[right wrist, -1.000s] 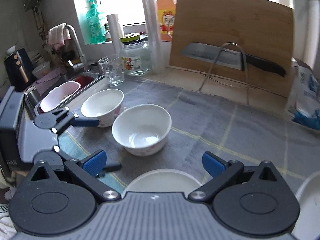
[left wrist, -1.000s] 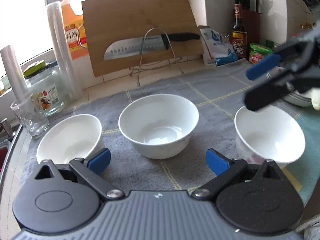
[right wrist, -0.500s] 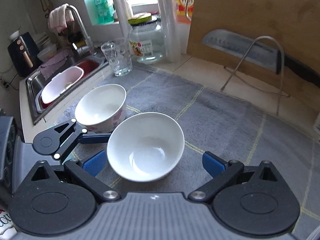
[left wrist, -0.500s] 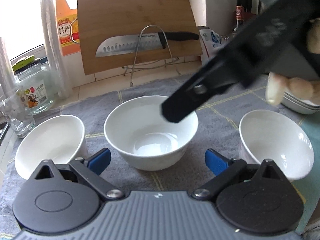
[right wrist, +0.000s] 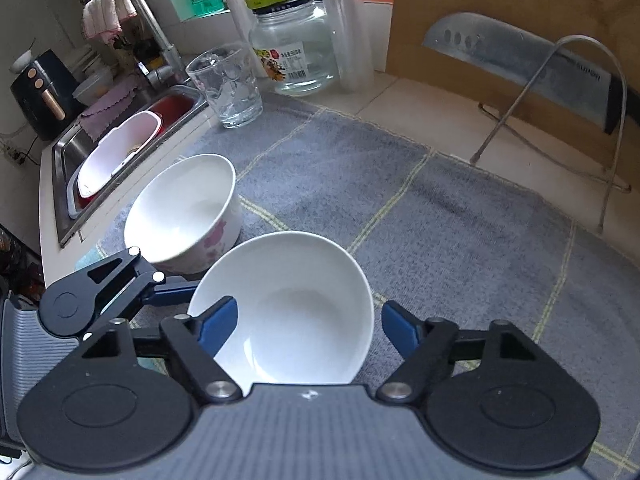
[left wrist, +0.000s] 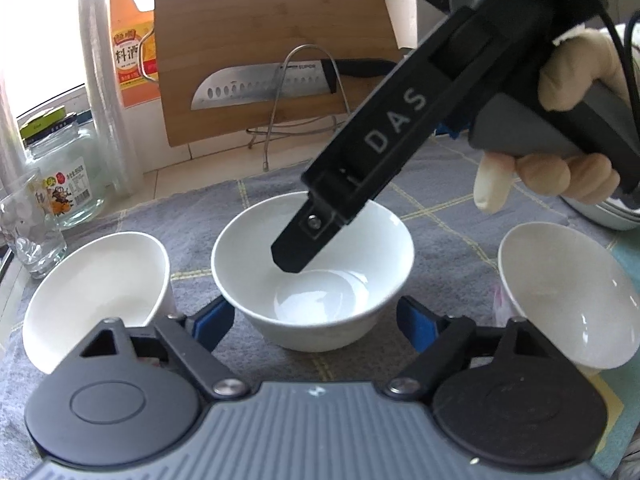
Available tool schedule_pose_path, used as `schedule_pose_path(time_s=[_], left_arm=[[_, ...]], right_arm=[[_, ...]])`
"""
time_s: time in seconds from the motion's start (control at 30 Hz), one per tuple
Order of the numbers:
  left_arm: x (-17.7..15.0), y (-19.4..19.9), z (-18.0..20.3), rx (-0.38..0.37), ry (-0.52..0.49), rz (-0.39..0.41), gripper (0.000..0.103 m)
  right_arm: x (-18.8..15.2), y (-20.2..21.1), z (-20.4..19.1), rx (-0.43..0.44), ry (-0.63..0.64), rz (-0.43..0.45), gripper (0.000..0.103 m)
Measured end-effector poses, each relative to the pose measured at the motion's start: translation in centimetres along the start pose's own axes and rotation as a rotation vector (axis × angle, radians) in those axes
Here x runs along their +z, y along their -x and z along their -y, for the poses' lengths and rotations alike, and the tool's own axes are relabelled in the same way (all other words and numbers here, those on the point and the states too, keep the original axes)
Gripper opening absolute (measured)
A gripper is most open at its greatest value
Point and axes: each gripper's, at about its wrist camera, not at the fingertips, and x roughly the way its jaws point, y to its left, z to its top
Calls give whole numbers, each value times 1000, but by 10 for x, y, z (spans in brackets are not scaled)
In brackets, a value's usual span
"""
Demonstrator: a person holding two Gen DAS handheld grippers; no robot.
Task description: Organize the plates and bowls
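The left gripper (left wrist: 316, 320) stands open astride the middle white bowl (left wrist: 320, 280), its jaws having just been closing, blue pads beside the bowl's lower sides, contact not clear; the right gripper (right wrist: 308, 324), also just closing, is open, one pad inside that bowl's rim (right wrist: 292, 308), the other outside, neither visibly pressing; the bowl sits on a grey cloth (right wrist: 400, 200) on the surface; a floral bowl (right wrist: 188, 212) is just beside it, a third bowl (left wrist: 568, 296) on its other side.

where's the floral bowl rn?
Right wrist view, left side: the floral bowl sits on the grey mat, between the sink and the plain white bowl.
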Motion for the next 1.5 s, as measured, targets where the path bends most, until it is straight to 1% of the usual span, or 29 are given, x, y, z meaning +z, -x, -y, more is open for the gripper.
schedule_pose_path(time_s=[0.1,0.3,0.57,0.67,0.93,1.23,1.5], left_arm=[[1,1,-1,2,4,2,85],[1,2,0,8,5,1,85],[4,4,-1,-2,12,-11,85],[7,10,0,0,-6,2,85],[21,33,7,-21,-20,-19,85],[32,62,23,-71,-39,-11,85],[35,75,41,-117,-65,-2,85]], right_arm=[[0,-1,3,18,-12,1,74],[0,-1,5,42,-21,6,71],[-1,3,3,40,-23,15,71],[-2,9,2,42,-35,28,71],[-12,39,-5,68,-70,73,71],[-30,82,-13,77,-91,112,71],[-53,111,-18,41,-101,140,71]])
